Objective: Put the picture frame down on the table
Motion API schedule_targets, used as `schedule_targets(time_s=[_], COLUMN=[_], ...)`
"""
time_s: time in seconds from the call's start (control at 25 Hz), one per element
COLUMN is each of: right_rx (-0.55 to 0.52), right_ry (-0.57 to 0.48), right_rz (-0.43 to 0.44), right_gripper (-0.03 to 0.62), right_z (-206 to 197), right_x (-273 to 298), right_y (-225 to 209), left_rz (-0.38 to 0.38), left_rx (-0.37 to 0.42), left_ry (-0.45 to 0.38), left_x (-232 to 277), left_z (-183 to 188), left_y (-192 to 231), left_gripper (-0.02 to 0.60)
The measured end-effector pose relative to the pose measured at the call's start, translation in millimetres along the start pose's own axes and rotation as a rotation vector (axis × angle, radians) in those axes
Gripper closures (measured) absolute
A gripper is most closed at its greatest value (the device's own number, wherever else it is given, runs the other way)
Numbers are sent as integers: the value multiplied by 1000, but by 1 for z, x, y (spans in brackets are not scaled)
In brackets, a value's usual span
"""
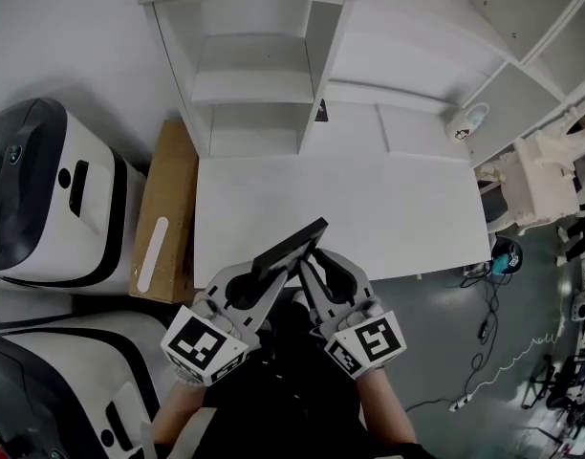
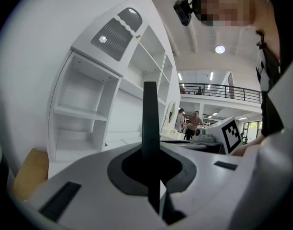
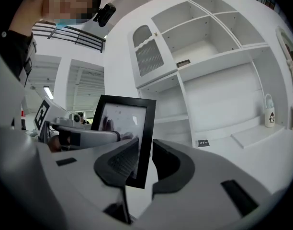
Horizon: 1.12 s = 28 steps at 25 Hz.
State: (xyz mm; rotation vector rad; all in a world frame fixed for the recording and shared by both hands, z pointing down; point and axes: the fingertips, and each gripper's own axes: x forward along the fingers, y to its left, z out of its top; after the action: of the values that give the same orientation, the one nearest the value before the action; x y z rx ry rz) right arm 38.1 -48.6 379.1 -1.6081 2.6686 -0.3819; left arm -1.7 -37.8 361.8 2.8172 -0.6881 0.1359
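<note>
The black picture frame (image 1: 292, 244) hangs tilted over the near edge of the white table (image 1: 369, 208). My left gripper (image 1: 271, 275) is shut on it. In the left gripper view the picture frame (image 2: 150, 114) shows edge-on, a dark upright bar pinched between the jaws of the left gripper (image 2: 150, 166). My right gripper (image 1: 325, 262) is open beside it. In the right gripper view the picture frame (image 3: 122, 123) faces me, its right edge standing between the fingers of the right gripper (image 3: 142, 164), with a gap to the right finger. The left gripper (image 3: 84, 137) holds the frame's far side.
A white shelf unit (image 1: 254, 65) stands at the table's back. A white mug (image 1: 462, 122) sits at the back right and a small black tag (image 1: 320, 111) by the shelf. A cardboard box (image 1: 168, 208) and white machines (image 1: 44, 189) are at left. Cables (image 1: 503, 352) lie on the floor at right.
</note>
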Motion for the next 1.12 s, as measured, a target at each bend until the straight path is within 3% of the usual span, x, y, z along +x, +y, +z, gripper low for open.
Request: schedule_targets(time_s=[0.52, 1.12], right_rx=[5, 16], right_ry=[13, 94], right_rz=[102, 114], right_gripper=[525, 528], right_z=[20, 18], right_x=[1, 14], right_y=[-62, -121], left_rz=[87, 295], left_rx=[-26, -47], left_ry=[-7, 4], left_x=[62, 117], left_z=[12, 7], left_y=[-2, 13], left_gripper=[569, 548])
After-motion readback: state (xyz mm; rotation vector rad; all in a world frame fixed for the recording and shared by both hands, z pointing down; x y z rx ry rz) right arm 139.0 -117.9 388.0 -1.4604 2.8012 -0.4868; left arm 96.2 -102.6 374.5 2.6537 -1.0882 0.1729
